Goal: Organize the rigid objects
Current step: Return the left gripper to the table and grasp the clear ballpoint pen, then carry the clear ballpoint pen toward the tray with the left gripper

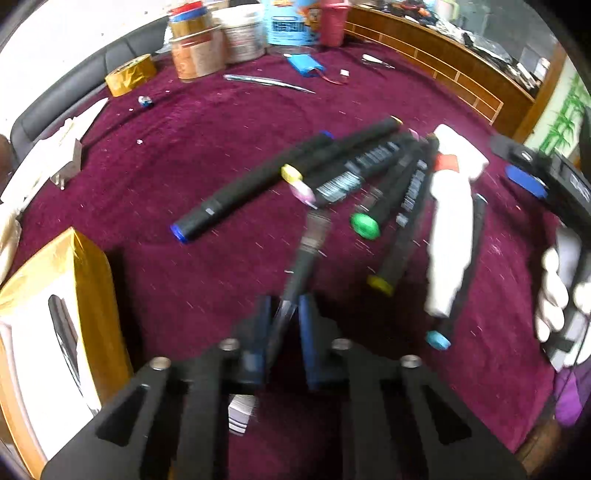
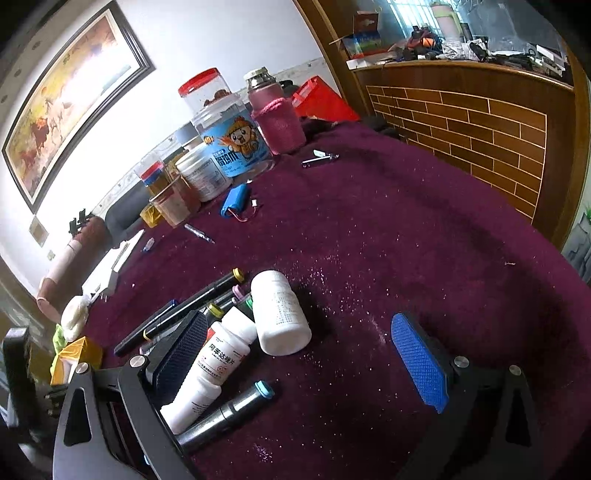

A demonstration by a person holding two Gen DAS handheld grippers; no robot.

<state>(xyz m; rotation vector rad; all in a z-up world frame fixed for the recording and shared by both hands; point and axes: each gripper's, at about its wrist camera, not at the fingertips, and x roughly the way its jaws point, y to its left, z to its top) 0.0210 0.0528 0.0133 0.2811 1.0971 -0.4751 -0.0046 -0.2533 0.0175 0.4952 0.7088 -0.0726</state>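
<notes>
Left gripper (image 1: 286, 314) clamped on a dark marker (image 1: 306, 251), blurred, raised at a slant above the table (image 1: 229, 147); right gripper (image 2: 299, 354) spread wide, one blue pad (image 2: 419, 362) well clear of the labelled white bottle (image 2: 210, 365) lying beside the other pad. Remaining markers (image 1: 347, 173) fanned in a loose heap on the table, caps blue, yellow, pink and green, next to the bottle. Table covered in deep magenta plush cloth, flecked with pale specks; jars and tubs (image 1: 221, 33) crowded at the far edge, with a blue battery pack (image 1: 306, 62), tweezers (image 1: 266, 83) and a roll of gold tape (image 1: 129, 74) nearby. Wood-panelled partition (image 2: 472, 122) with brick-pattern lines behind the table.

Seen only from the left wrist: gold-wrapped box (image 1: 62, 317) at near left, white plug adapter (image 1: 55, 162), gloved hand on the right gripper's handle at far right. Seen only from the right wrist: second, plain white bottle (image 2: 280, 314) lying on its side just beside the first, grey-barrelled marker with teal cap (image 2: 229, 410), framed painting (image 2: 70, 99) on the white wall, pink flask (image 2: 275, 114), cluttered ledge above the partition
</notes>
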